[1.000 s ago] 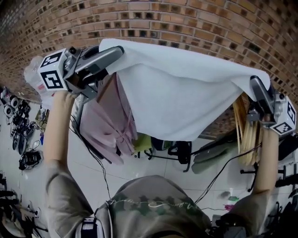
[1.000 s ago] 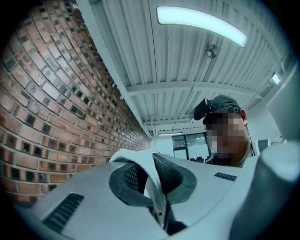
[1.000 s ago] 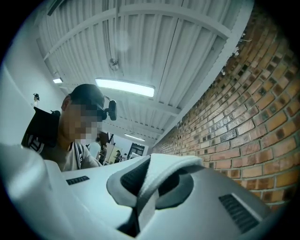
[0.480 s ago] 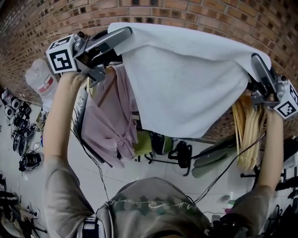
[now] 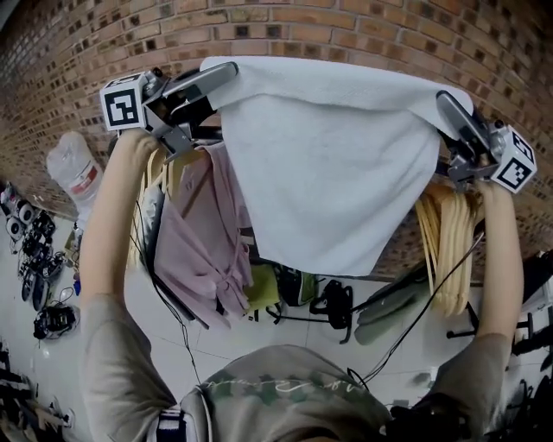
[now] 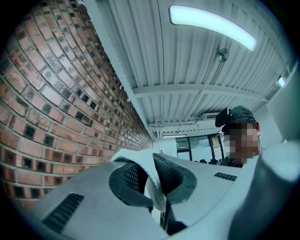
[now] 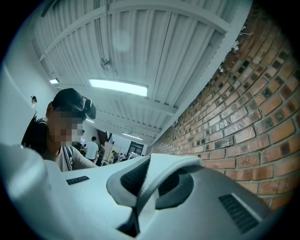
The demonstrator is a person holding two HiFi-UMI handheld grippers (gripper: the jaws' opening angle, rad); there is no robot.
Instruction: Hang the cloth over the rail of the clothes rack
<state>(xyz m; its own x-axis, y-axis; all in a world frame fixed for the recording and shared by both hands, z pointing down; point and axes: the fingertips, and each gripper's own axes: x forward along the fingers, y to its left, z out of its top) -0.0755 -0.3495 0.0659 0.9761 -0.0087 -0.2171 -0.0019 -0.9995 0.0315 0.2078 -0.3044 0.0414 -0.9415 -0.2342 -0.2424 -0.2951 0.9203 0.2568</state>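
The left gripper (image 5: 226, 71) was clamped on one upper corner of the cloth (image 5: 333, 164), with a fold pinched between its jaws. The right gripper (image 5: 446, 100) was clamped the same way on the other corner. The cloth stretched between the two pairs of jaws and hung below them, before a brick wall (image 5: 363, 26). Below the left jaws hung a pink garment (image 5: 203, 233), and below the right jaws hung hangers (image 5: 445, 250).
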